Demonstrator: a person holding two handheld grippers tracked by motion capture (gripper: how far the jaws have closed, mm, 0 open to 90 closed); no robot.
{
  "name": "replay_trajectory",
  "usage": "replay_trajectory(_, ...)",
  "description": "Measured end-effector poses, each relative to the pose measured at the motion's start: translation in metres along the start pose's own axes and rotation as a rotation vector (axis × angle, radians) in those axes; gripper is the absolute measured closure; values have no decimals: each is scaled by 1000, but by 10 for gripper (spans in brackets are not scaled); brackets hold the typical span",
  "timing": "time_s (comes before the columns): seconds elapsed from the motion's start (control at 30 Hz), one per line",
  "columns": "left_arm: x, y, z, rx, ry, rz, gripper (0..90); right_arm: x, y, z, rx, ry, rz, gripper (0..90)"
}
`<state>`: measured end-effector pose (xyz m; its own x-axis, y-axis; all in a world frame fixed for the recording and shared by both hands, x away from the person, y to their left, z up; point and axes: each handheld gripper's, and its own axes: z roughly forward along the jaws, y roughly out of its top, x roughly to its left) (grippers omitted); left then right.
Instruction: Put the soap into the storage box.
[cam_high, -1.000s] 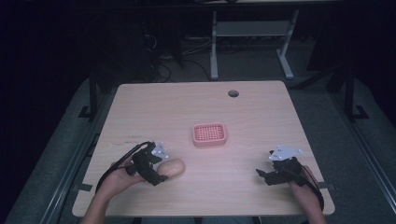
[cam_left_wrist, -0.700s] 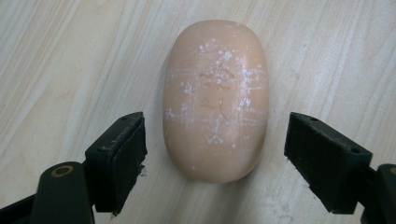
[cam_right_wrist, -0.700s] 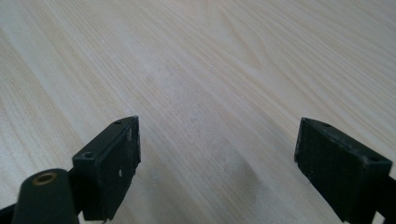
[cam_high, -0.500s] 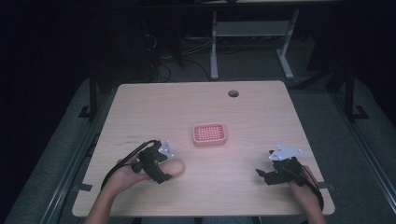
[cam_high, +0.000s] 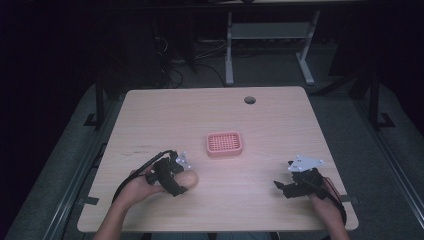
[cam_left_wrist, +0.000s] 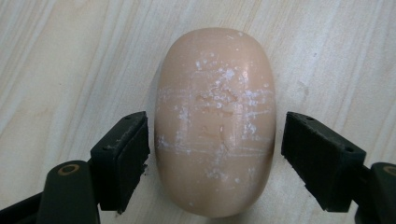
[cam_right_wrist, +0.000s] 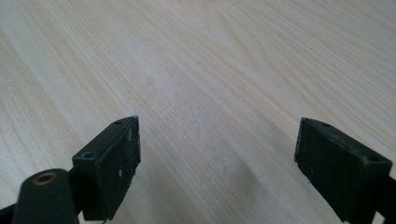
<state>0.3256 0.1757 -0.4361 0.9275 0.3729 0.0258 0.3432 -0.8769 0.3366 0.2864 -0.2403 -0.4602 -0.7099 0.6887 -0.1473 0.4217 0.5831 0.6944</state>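
Observation:
A tan oval bar of soap (cam_left_wrist: 215, 121) with white scuffs lies on the wooden table (cam_high: 280, 125); in the high view the soap (cam_high: 189, 178) is at the front left. My left gripper (cam_left_wrist: 215, 154) is open, one jaw on each side of the soap with small gaps. In the high view the left gripper (cam_high: 172, 177) sits over the soap's near end. A pink slotted soap dish (cam_high: 224, 144) rests at the table's middle. My right gripper (cam_right_wrist: 217, 158) is open over bare wood; in the high view the right gripper (cam_high: 285, 187) is at the front right.
A round cable hole (cam_high: 249, 100) sits near the table's far edge. Beyond the table stand a white desk frame (cam_high: 270, 40) and cables on a dark floor. Bare wood spans between the dish and both grippers.
My left gripper has crept a little right and forward onto the soap. The right gripper and the dish have stayed put.

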Motion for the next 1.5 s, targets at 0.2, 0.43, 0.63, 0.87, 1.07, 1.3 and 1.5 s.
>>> replay_trajectory(0.2,1,2,4,7,-2,-10,236,0,0,0,-1,1,2,138)
replay_trajectory(0.43,2,5,10,23,-22,-10,261,0,0,0,-2,2,2,138)
replay_trajectory(0.63,3,7,10,20,-26,-8,293,0,0,0,-2,3,2,138)
replay_trajectory(0.87,2,7,9,17,-18,-5,321,0,0,0,-3,5,3,138)
replay_trajectory(1.07,1,7,6,2,-19,-9,323,-1,0,0,0,4,6,138)
replay_trajectory(1.3,6,6,0,-42,-24,-29,323,-1,-1,1,-1,2,4,138)
replay_trajectory(1.5,8,5,-3,-50,-23,-46,323,-1,0,1,-4,1,4,138)
